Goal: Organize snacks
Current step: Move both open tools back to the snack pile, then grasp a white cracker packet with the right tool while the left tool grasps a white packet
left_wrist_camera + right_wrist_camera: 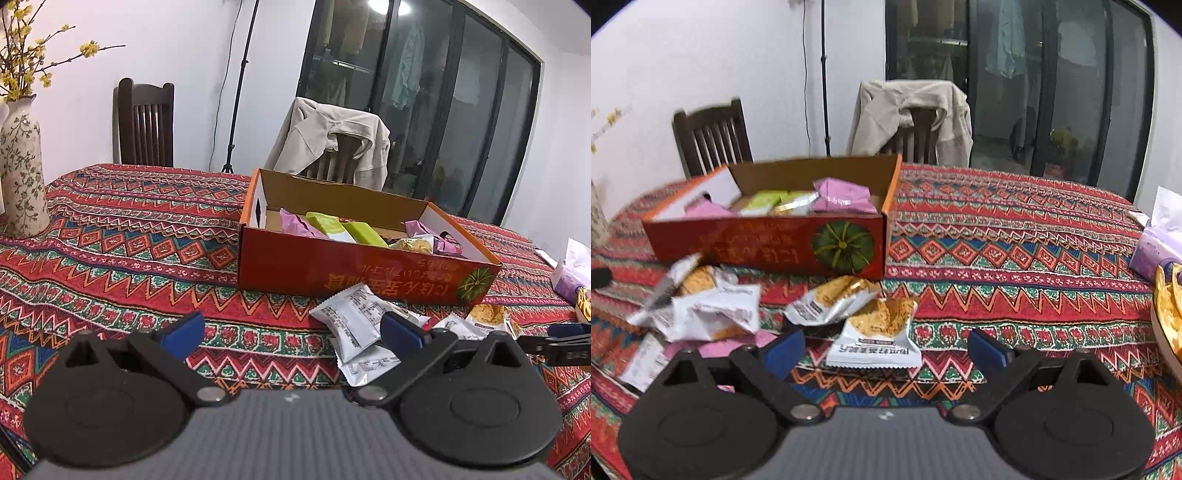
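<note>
An open red cardboard box (332, 266) (757, 240) stands on the patterned tablecloth and holds pink packets (842, 194) and green packets (364, 230). Loose white snack packets (351, 325) lie in front of the box. My left gripper (291, 328) hovers open over the cloth just left of them, with nothing between its blue fingers. My right gripper (886, 349) is open low over the cloth. A white packet with a golden biscuit picture (875, 336) lies between its fingertips, and neither pad touches it. Another such packet (831, 299) and a heap of packets (709, 310) lie to the left.
A flowered vase (22, 166) stands at the table's far left. A purple tissue pack (1156, 247) and a bowl of yellow chips (1169, 314) sit at the right edge. Two chairs, one draped with a beige jacket (332, 140), stand behind the table beside a light stand.
</note>
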